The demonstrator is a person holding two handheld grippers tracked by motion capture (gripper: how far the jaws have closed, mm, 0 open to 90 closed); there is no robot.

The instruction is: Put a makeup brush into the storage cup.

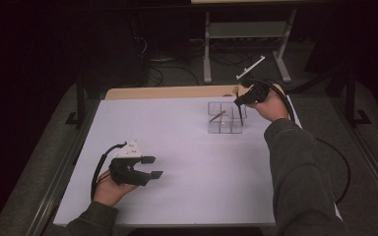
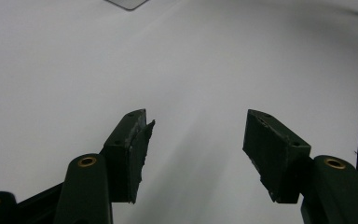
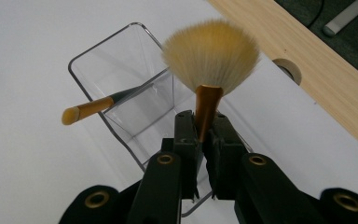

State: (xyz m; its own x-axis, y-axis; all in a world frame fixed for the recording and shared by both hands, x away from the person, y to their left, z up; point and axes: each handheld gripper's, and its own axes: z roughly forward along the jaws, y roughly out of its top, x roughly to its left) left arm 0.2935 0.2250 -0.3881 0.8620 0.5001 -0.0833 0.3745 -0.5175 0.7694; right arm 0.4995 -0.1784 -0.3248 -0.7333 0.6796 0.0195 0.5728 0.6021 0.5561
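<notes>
1. The right gripper [image 3: 204, 133] is clamping its jaws tight on the copper ferrule of a fan brush [image 3: 209, 58], whose pale bristles are spreading just beyond the fingertips.
2. The clear organizer [image 3: 107, 70] is sitting directly under and ahead of those fingers, on the white table [image 1: 187, 177].
3. A smaller brush [image 3: 91, 108] is leaning in a compartment off to one side of the fingers, its tip poking over the wall.
4. The left gripper [image 2: 196, 140] is resting well apart from the organizer, its jaws standing wide and holding nothing between them.
</notes>
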